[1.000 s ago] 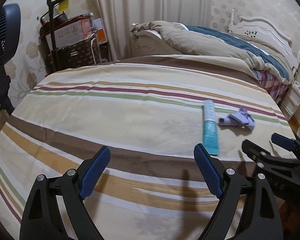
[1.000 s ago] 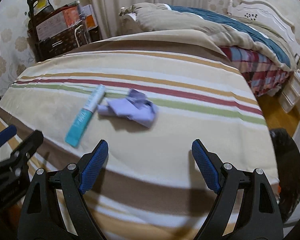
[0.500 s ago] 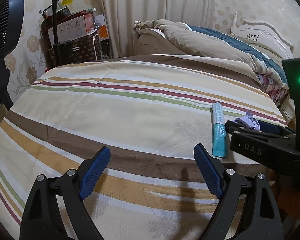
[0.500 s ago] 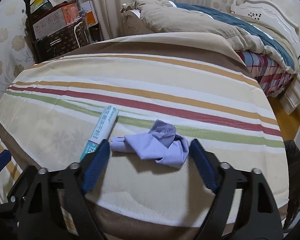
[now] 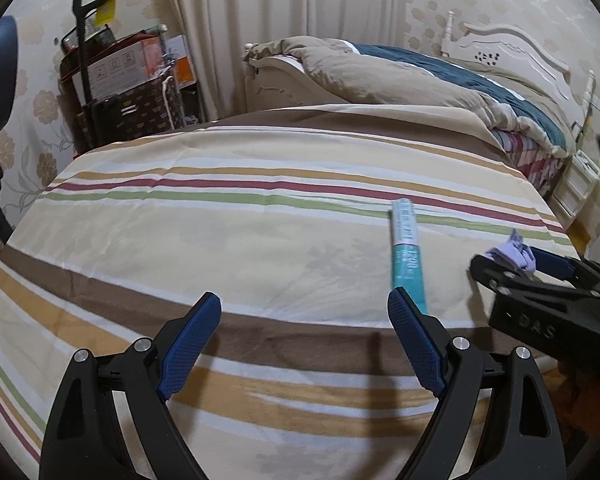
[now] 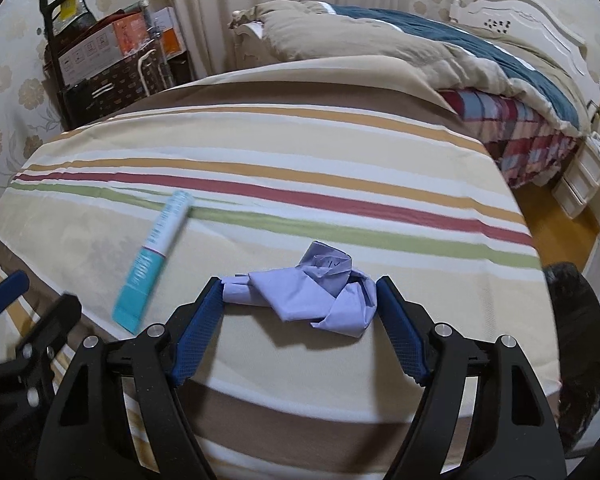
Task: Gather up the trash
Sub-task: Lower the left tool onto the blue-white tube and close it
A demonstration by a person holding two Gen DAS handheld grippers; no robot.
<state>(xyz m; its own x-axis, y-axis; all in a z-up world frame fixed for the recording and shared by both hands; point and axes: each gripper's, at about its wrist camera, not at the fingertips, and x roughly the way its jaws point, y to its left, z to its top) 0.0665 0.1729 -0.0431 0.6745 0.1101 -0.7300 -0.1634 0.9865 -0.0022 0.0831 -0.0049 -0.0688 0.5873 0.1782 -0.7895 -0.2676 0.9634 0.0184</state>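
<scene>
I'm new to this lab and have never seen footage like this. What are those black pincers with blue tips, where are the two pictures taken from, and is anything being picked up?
There is no robot here. A person holds a handheld claw in each hand, and each claw carries a wide-angle camera looking forward along its two blue-padded fingers. One picture comes from the left claw, the other from the right claw.

Both look down on a striped sheet in a bedroom. Two bits of trash lie on it: a teal and white tube and a crumpled purple paper.

The left claw is open over bare sheet, holding nothing. The right claw's pads sit at either end of the paper, which still seems to rest on the sheet; whether they already squeeze it is unclear.
</scene>
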